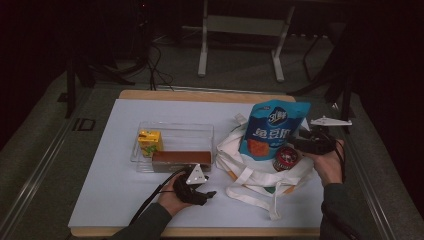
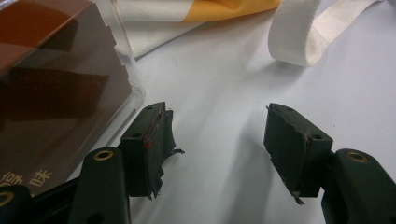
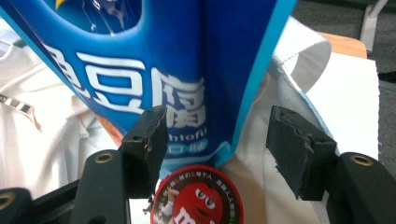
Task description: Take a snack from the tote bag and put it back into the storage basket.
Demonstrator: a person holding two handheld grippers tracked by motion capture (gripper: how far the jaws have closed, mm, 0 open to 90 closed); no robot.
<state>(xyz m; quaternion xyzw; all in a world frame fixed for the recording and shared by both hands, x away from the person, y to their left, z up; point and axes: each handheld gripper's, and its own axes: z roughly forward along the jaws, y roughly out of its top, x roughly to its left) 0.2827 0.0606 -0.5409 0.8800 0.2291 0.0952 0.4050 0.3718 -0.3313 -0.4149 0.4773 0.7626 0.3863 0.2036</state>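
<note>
On the white table (image 1: 120, 200) a cream tote bag (image 1: 250, 172) lies flat with its straps loose; a blue snack pouch (image 1: 272, 127) stands on it, and a round red candy tin (image 1: 286, 157) sits at the pouch's foot, touching it; the right gripper (image 1: 307, 141) is held level just beside the pouch and tin, its jaws spread with nothing pinched; in the right gripper view the pouch's right edge and the tin's lid (image 3: 198, 198) lie between the two black pads; the left gripper (image 1: 197, 192) rests low on the table near the front corner of a clear plastic box (image 1: 175, 131), jaws also spread and empty; inside the box lie a brown carton (image 1: 181, 159) along the front wall and a yellow juice carton (image 1: 149, 141) at the left end.
</note>
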